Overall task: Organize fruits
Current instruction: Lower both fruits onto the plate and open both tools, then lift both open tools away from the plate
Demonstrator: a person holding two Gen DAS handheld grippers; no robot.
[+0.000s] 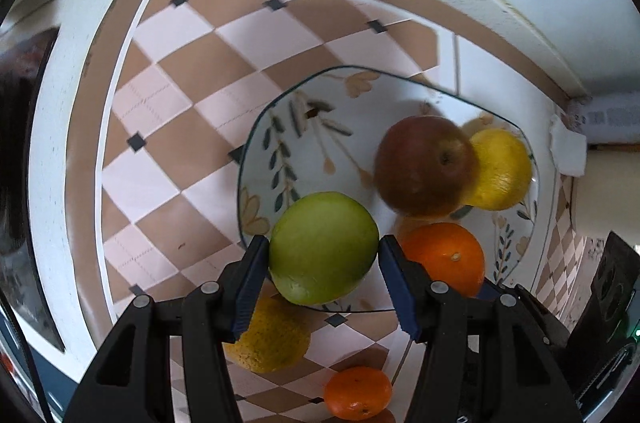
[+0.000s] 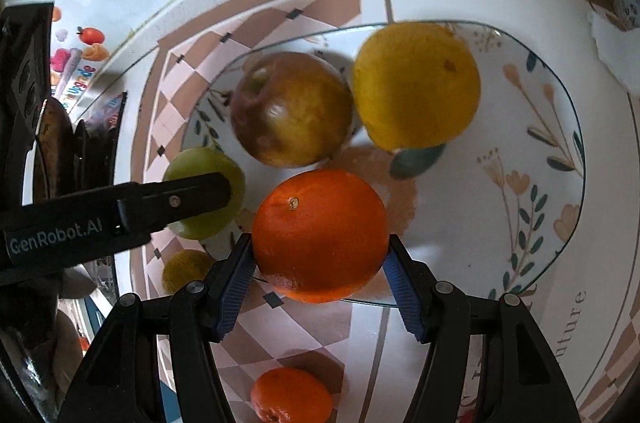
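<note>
A floral plate [image 1: 304, 127] [image 2: 532, 127] holds a red apple [image 1: 426, 165] [image 2: 292, 109] and a yellow lemon [image 1: 504, 169] [image 2: 416, 85]. My left gripper [image 1: 322, 253] is shut on a green apple [image 1: 324, 249] [image 2: 200, 159] over the plate's near-left rim. My right gripper [image 2: 320, 255] is shut on a large orange [image 2: 320, 235] [image 1: 444, 257] over the plate's near rim. A rough yellow citrus [image 1: 268, 339] [image 2: 186, 269] and a small mandarin [image 1: 357, 391] [image 2: 292, 395] lie on the cloth in front of the plate.
The checkered tablecloth [image 1: 180, 111] covers a white table that meets a white wall at the back. A white paper scrap [image 1: 568, 151] lies at the far right. Dark objects and colourful stickers [image 2: 80, 63] stand at the left.
</note>
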